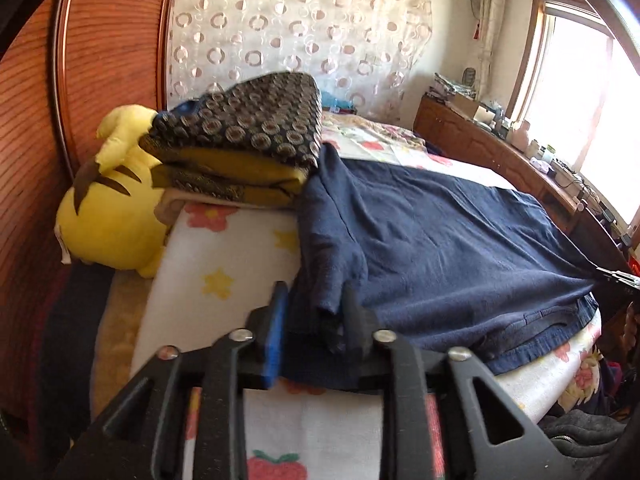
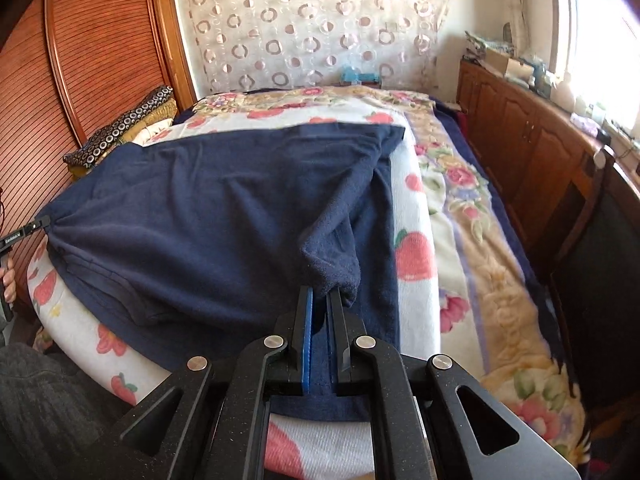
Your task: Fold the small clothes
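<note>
A navy garment [image 1: 440, 232] [image 2: 200, 208] lies spread across the white fruit-print cover [image 1: 224, 264] of the bed. My left gripper [image 1: 314, 296] is at its near left edge, jaws apart, with a loose fold of navy cloth lying between the fingers. From the right wrist view the left gripper [image 2: 38, 226] shows at the far left, where the cloth bunches. My right gripper [image 2: 320, 294] is shut on a thick fold at the garment's near right side. It also shows as a small black tip [image 1: 612, 276] at the cloth's right corner.
A yellow plush toy [image 1: 108, 220] and a stack of folded patterned cloth [image 1: 248, 148] sit at the bed's left, against a slatted wooden wardrobe [image 1: 100, 60]. A floral blanket [image 2: 480, 240] covers the bed's right. Wooden cabinets [image 2: 520, 140] with clutter line the window wall.
</note>
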`<action>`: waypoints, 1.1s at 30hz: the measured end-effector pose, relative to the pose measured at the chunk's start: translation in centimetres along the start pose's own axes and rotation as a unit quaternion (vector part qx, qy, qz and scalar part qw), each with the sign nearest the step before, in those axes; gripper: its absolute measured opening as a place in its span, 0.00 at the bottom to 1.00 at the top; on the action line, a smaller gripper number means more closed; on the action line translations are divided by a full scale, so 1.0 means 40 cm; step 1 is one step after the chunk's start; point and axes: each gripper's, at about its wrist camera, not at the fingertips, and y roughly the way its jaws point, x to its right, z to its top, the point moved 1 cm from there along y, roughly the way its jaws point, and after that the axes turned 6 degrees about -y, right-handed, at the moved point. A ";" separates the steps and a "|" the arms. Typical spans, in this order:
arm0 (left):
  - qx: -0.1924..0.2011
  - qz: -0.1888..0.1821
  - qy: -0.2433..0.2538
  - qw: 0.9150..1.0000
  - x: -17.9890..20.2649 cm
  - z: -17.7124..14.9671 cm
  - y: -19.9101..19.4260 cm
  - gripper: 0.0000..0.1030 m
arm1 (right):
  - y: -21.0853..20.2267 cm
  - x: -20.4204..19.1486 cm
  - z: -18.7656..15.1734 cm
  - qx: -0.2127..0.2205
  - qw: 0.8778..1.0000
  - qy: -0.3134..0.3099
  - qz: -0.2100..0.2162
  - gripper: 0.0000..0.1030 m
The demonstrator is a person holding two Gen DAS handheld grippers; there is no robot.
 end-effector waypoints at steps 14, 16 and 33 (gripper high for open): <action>-0.014 0.009 -0.007 1.000 -0.049 -0.016 0.001 0.71 | -0.008 -0.034 -0.026 0.019 0.999 -0.014 -0.033 0.32; -0.005 0.017 -0.006 1.000 -0.053 -0.012 -0.018 0.71 | 0.002 -0.036 -0.022 0.019 0.999 -0.014 -0.033 0.32; -0.047 0.008 -0.010 0.999 -0.072 -0.052 0.040 0.55 | 0.125 -0.069 -0.004 0.009 1.000 -0.019 -0.005 0.33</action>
